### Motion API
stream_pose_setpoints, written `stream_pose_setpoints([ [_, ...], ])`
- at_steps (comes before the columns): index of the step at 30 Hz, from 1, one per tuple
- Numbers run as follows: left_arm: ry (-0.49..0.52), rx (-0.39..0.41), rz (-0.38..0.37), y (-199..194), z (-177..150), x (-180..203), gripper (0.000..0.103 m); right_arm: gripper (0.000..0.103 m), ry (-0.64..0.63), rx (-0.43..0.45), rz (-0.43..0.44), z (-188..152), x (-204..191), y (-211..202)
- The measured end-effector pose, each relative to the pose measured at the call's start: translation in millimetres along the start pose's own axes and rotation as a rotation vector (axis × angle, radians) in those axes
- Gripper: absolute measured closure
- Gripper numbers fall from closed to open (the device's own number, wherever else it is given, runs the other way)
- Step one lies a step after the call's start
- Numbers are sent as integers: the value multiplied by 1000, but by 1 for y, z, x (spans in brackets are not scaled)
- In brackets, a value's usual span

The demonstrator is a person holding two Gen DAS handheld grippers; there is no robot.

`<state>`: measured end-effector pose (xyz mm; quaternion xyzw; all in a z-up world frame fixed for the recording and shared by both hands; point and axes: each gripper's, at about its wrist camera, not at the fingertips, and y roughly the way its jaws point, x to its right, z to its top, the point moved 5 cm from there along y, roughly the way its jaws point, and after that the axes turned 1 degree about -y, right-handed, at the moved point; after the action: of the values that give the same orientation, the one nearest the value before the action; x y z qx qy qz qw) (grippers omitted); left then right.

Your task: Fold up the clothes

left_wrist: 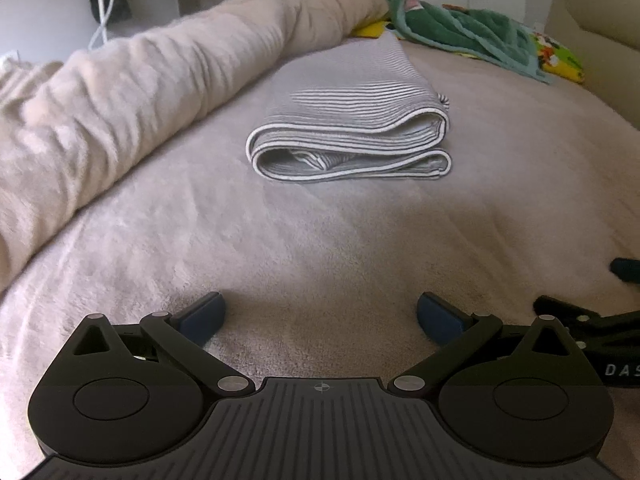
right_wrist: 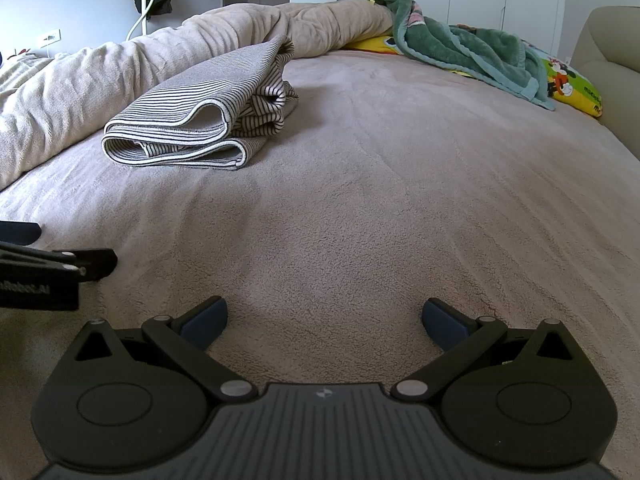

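Observation:
A grey-and-white striped garment (left_wrist: 348, 128) lies folded in a neat stack on the bed, straight ahead in the left wrist view and up to the left (right_wrist: 196, 116) in the right wrist view. My left gripper (left_wrist: 320, 318) is open and empty, low over the bedcover well short of the stack. My right gripper (right_wrist: 325, 320) is likewise open with nothing between its blue pads (right_wrist: 444, 322). The two grippers sit side by side: the right one shows at the left view's right edge (left_wrist: 588, 320), the left one at the right view's left edge (right_wrist: 52, 268).
A beige fleece bedcover (right_wrist: 380, 184) spreads under everything. A rolled beige duvet (left_wrist: 132, 92) runs along the left. A green blanket (right_wrist: 448, 44) and a yellow cartoon pillow (right_wrist: 572, 84) lie at the far right, beside a beige headboard (right_wrist: 608, 40).

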<state>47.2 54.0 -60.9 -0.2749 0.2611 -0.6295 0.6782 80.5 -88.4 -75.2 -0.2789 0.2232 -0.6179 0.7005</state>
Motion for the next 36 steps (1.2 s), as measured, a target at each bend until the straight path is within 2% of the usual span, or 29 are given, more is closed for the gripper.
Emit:
stream_pose_setpoints([
  [2,-15,-24,17,1,2,2,0,0,0,0,0,0,0,0],
  [6,-6,-75,109,2,4,15,0,0,0,0,0,0,0,0],
  [8,15,-83,121,0,2,18,0,0,0,0,0,0,-1,0],
  [13,-16,-70,64,-12,-8,8,0,0,0,0,0,0,-1,0],
  [19,20,-71,64,-8,-6,11,0,0,-1,0,-1,0,-1,0],
  [23,13,-71,43,-6,-5,8,0,0,-1,0,0,-1,0,0],
  [36,13,-38,40,-6,-7,9,0,0,-1,1,-1,0,0,0],
])
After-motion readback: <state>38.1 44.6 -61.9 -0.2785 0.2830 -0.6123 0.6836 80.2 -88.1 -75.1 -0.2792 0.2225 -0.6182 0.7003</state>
